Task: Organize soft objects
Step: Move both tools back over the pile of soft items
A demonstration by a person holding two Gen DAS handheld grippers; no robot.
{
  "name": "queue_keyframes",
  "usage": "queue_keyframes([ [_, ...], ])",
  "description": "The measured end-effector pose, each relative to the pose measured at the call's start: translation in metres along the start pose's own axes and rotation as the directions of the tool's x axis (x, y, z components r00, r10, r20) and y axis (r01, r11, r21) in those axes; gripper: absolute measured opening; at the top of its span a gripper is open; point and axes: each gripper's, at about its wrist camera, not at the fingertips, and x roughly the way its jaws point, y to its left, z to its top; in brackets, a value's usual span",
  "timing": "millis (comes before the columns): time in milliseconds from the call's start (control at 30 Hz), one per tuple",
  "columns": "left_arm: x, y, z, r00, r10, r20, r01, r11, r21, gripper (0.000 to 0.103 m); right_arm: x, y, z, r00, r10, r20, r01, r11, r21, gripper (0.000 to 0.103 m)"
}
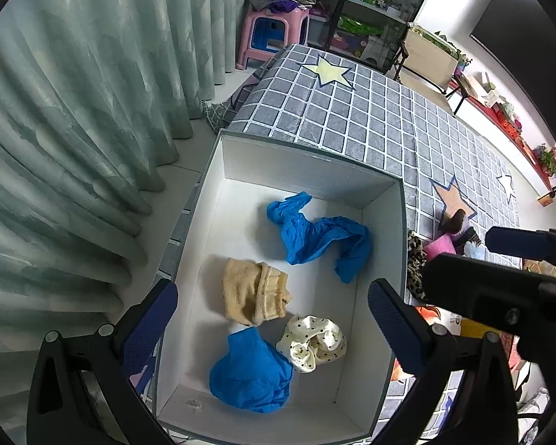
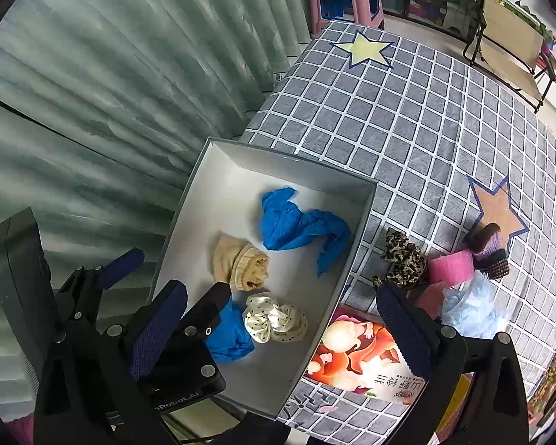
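Observation:
A white box [image 1: 296, 163] [image 2: 278, 165] lies on a grey checked mat. Inside it are a long blue cloth [image 1: 315, 235] [image 2: 296, 222], a beige sock [image 1: 254, 291] [image 2: 241, 261], a cream polka-dot scrunchie [image 1: 313, 343] [image 2: 274, 319] and a second blue cloth [image 1: 250, 372] [image 2: 229, 333]. My left gripper [image 1: 274, 326] [image 2: 166, 270] is open and empty above the box. My right gripper [image 2: 281, 333] [image 1: 496, 256] is open and empty over the box's right wall. Beside the box lie a leopard-print piece [image 2: 404, 259] [image 1: 415, 259], a pink roll [image 2: 450, 267] [image 1: 439, 248], a pale blue fluffy piece [image 2: 474, 306] and a dark purple sock [image 2: 489, 246].
Green curtains [image 1: 74, 129] hang along the left. A pink stool [image 1: 274, 37] with folded clothes stands behind the mat. A shelf unit and a folding chair [image 2: 515, 48] stand at the back. A printed book [image 2: 363, 356] lies by the box's right side.

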Motion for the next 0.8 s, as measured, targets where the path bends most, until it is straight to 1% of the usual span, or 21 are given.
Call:
queue_keyframes([
  [233,-0.006,-0.002,-0.001,1.0,0.002,-0.006,-0.002,1.0,0.008,0.103,-0.006,0.001,-0.001,1.0,0.008,0.01,-0.008,1.0,-0.001,0.103],
  [400,-0.011,-0.013,0.003,1.0,-0.006,0.0,0.006,0.999,0.035,0.103,-0.015,-0.004,-0.002,1.0,0.016,0.025,-0.016,1.0,0.012,0.103],
  [633,-0.014,-0.051,0.012,0.999,-0.048,-0.018,0.049,0.99,0.129,0.103,-0.035,-0.026,-0.005,0.999,0.028,0.033,-0.031,0.997,0.072,0.103],
  [800,-0.013,-0.087,0.015,0.996,-0.085,-0.042,0.092,0.973,0.21,0.103,-0.059,-0.063,-0.015,0.998,0.054,0.036,-0.059,0.986,0.157,0.103],
])
